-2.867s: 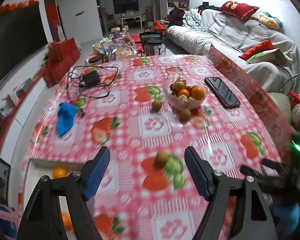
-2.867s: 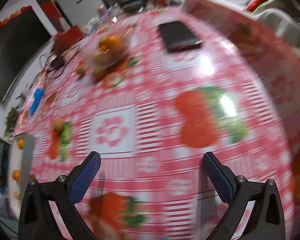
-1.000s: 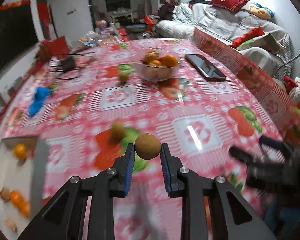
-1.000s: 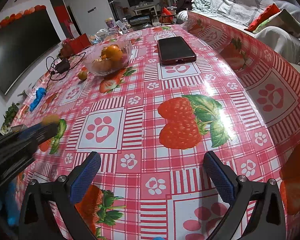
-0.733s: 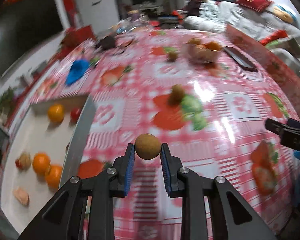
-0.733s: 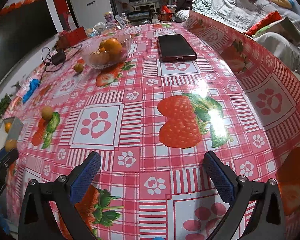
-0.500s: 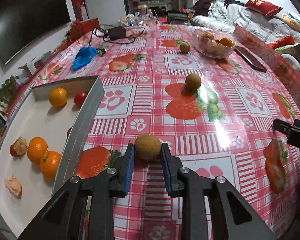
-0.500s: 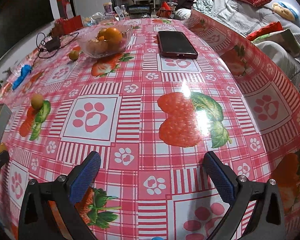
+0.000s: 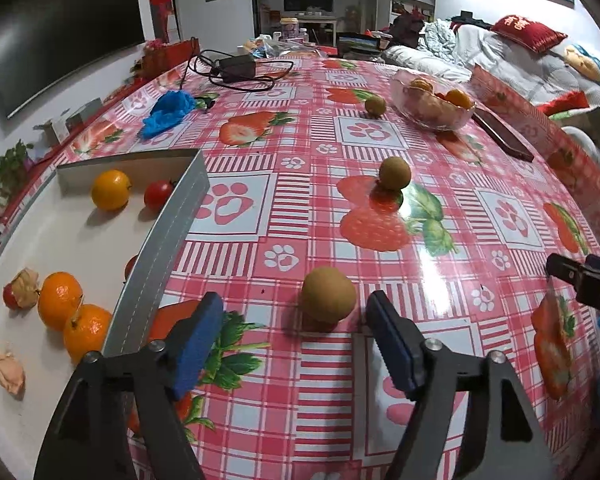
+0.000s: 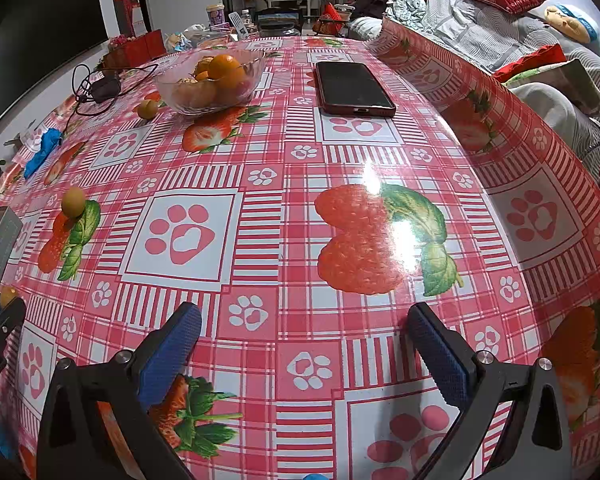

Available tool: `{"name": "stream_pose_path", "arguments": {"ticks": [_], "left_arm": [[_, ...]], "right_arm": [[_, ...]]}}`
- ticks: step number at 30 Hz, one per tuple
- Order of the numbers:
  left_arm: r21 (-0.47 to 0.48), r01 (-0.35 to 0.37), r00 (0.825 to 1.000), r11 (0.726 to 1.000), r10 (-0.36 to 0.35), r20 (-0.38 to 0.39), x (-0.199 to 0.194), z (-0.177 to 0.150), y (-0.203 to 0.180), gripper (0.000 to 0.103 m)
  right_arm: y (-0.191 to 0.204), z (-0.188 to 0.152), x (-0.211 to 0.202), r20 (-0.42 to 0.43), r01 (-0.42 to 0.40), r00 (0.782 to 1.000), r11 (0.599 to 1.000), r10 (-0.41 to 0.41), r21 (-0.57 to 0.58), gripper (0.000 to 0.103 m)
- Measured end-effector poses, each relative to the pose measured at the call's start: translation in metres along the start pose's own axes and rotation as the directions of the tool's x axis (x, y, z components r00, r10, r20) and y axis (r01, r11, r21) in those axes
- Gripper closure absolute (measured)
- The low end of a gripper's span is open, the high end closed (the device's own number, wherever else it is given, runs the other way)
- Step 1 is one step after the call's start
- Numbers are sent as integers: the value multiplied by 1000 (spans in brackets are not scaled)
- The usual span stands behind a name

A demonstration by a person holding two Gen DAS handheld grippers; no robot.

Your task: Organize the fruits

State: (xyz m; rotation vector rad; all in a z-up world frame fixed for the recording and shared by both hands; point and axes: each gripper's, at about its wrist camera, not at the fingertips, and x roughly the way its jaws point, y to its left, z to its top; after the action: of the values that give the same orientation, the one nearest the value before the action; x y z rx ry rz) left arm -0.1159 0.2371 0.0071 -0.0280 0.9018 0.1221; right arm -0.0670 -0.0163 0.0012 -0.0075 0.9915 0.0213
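Observation:
My left gripper [image 9: 296,336] is open, its blue pads either side of a brown round fruit [image 9: 328,294] that rests on the red checked tablecloth just ahead of the fingertips. A second brown fruit [image 9: 395,173] lies further out, a third [image 9: 375,105] beside the glass fruit bowl [image 9: 434,100]. A white tray [image 9: 52,248] at the left holds oranges [image 9: 74,320], a cherry tomato [image 9: 158,195] and other pieces. My right gripper [image 10: 300,340] is open and empty over the cloth; the bowl [image 10: 210,80] and a brown fruit [image 10: 74,201] show there too.
A phone [image 10: 352,88] lies right of the bowl. A blue cloth [image 9: 168,108] and a charger with cable [image 9: 236,69] lie at the far left. The tray's metal wall [image 9: 160,248] stands just left of the left gripper. A sofa lies beyond the table's right edge.
My left gripper carried the brown fruit toward the tray side, lowered it to the cloth and opened, leaving it on the table. The right gripper stayed open and barely moved.

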Motion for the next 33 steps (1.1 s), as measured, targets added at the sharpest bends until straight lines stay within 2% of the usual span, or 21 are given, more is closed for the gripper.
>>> {"name": "stream_pose_path", "arguments": {"ticks": [33], "left_arm": [[-10,20,1000,1000,-20,3,0,-2,2,23]], "right_arm": [[1,0,0,0,3,1000,1000,-3,-2,0]]}}
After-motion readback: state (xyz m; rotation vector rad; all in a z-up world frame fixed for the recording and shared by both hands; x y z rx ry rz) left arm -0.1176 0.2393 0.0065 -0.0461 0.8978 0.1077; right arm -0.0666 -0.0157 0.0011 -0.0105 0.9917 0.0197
